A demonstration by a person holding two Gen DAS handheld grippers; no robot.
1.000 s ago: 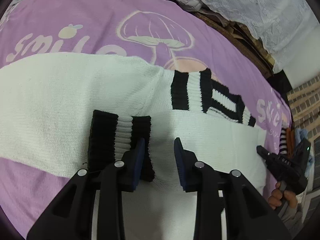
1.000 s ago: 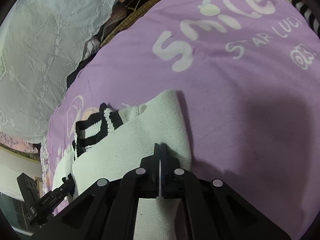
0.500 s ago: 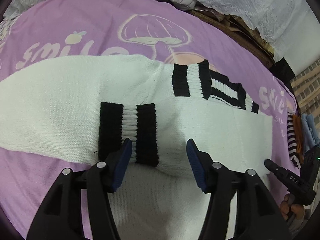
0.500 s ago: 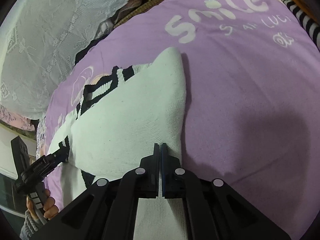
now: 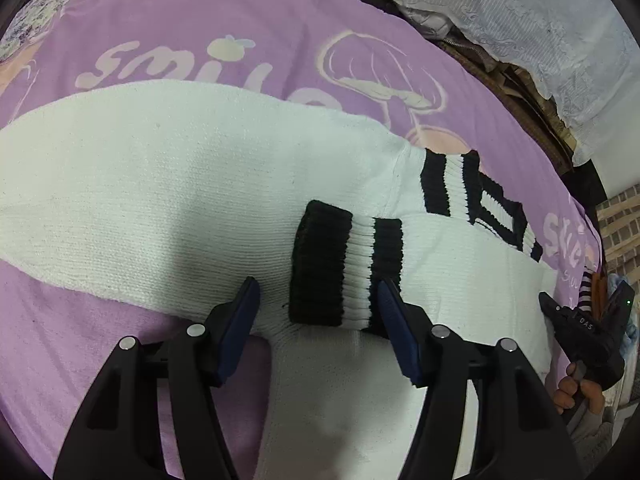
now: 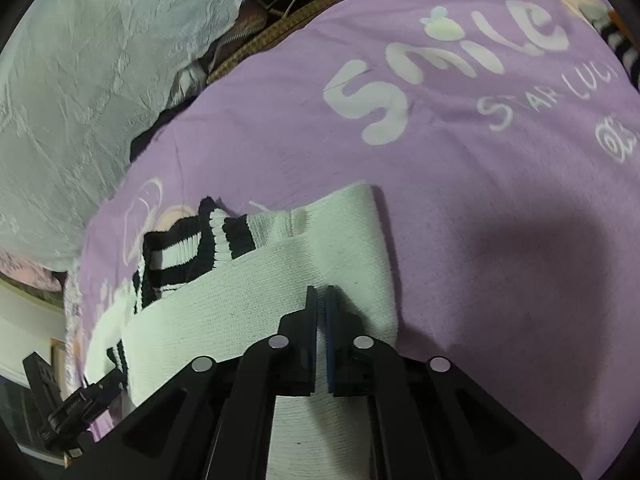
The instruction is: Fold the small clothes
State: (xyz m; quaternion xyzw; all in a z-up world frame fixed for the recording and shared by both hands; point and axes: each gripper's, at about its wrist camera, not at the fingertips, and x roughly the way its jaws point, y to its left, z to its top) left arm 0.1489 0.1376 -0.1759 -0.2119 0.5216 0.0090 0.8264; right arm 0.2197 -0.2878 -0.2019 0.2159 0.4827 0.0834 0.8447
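Note:
A white knit sweater [image 5: 160, 184] with a black-and-white striped collar [image 5: 452, 184] lies flat on a purple printed bedsheet [image 5: 200, 20]. One sleeve is folded across the body, and its striped cuff [image 5: 344, 272] rests on the white knit. My left gripper [image 5: 318, 312] hovers over that cuff; its jaws are opening, the cuff lies between them, and the pads stand clear of it. In the right wrist view, my right gripper [image 6: 322, 300] is shut on the sweater [image 6: 240, 308] near its folded right edge. A hand holds the right gripper [image 5: 580, 332] at the sweater's far right.
White lace fabric [image 5: 520, 12] and dark clutter border the far side of the sheet. A striped garment [image 5: 586, 292] lies past the sweater at the right. In the right wrist view, bare purple sheet [image 6: 480, 160] stretches right of the fold, and my left gripper [image 6: 76, 404] shows low on the left.
The left jaws have spread wide and let go of the striped cuff, which now lies on the sweater body. The right gripper has stayed shut on the fold.

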